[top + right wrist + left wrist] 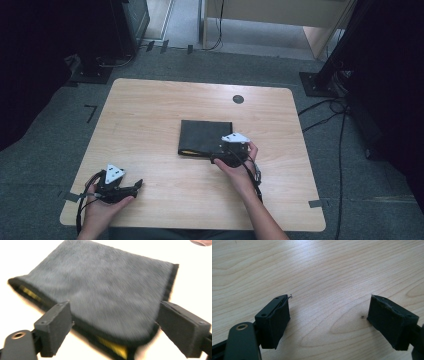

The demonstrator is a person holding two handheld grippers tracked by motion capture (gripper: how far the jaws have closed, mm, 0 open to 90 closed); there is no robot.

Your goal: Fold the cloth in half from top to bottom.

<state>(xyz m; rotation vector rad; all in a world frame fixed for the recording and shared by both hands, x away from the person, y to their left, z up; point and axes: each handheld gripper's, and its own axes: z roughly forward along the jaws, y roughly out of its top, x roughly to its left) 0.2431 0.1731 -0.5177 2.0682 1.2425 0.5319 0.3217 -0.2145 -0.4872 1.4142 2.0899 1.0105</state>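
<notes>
— On the high view, quick: where's your stuff?
— Your folded dark cloth [206, 137] lies flat near the middle of the wooden table [150, 110], a thin yellow strip showing at its near left edge. Your right gripper [231, 152] sits at the cloth's near right corner, held in your right hand [239, 167], grey plate on top. Can't tell from up here how far its jaws are spread. Your left gripper [131, 187] rests low at the table's near left, well apart from the cloth, in your left hand [102, 207]. A small dark round disc [238, 99] sits in the tabletop beyond the cloth.
— Left gripper view?
— Your left gripper [329, 320] has its jaws spread wide, nothing between them, just bare wood grain of the table [324, 270] under and ahead. One pad [274, 322] at left, the other at right.
— Right gripper view?
— Your right gripper [113, 327] also has its jaws wide apart, one on each side of the cloth's [100, 287] near corner. Frame is blurry. Jaws aren't closed on the fabric; whether the pads touch its edges, can't tell. Cloth looks grey and fuzzy here, dark hem around it, yellow [112, 346] peeking from between the layers at the near edge. Table [195, 272] is washed out white around it.
</notes>
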